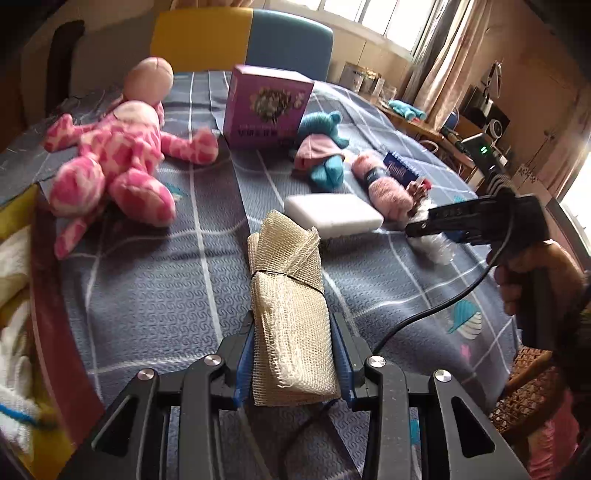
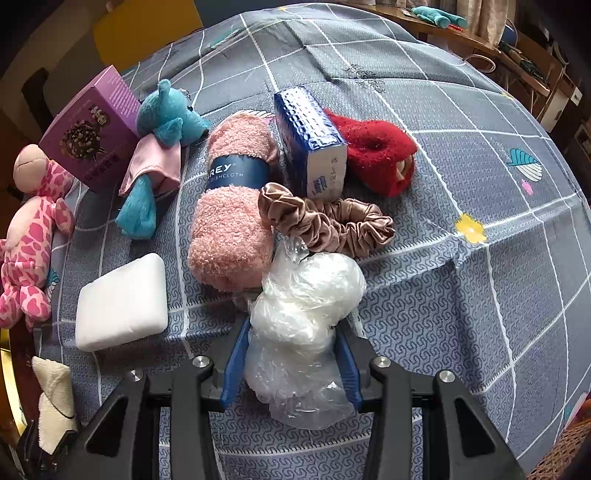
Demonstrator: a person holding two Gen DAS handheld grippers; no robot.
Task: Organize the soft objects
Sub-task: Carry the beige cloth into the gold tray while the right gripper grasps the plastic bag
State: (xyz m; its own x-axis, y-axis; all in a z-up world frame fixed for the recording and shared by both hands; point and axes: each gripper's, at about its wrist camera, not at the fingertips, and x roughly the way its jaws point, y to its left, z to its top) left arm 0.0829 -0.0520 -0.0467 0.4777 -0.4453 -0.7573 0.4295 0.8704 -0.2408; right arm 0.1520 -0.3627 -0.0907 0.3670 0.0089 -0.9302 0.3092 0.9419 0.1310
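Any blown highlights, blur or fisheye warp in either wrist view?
Left wrist: windows blown out at top, right edge glaring, beige mesh roll sharp. Right wrist: strong barrel warp bends the tablecloth grid, crumpled plastic bag nearly clipped white, corners vignetted.

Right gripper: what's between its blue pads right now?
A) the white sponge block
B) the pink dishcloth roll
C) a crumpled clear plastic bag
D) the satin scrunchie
C: the right gripper has its blue pads closed on the crumpled clear plastic bag, pinching it in at the sides.

sponge [image 2: 122, 301]: left of the dishcloth roll [image 2: 231, 206]
scrunchie [image 2: 328, 221]: right of roll, before tissue pack [image 2: 314, 144]
plastic bag [image 2: 303, 325]: nearest
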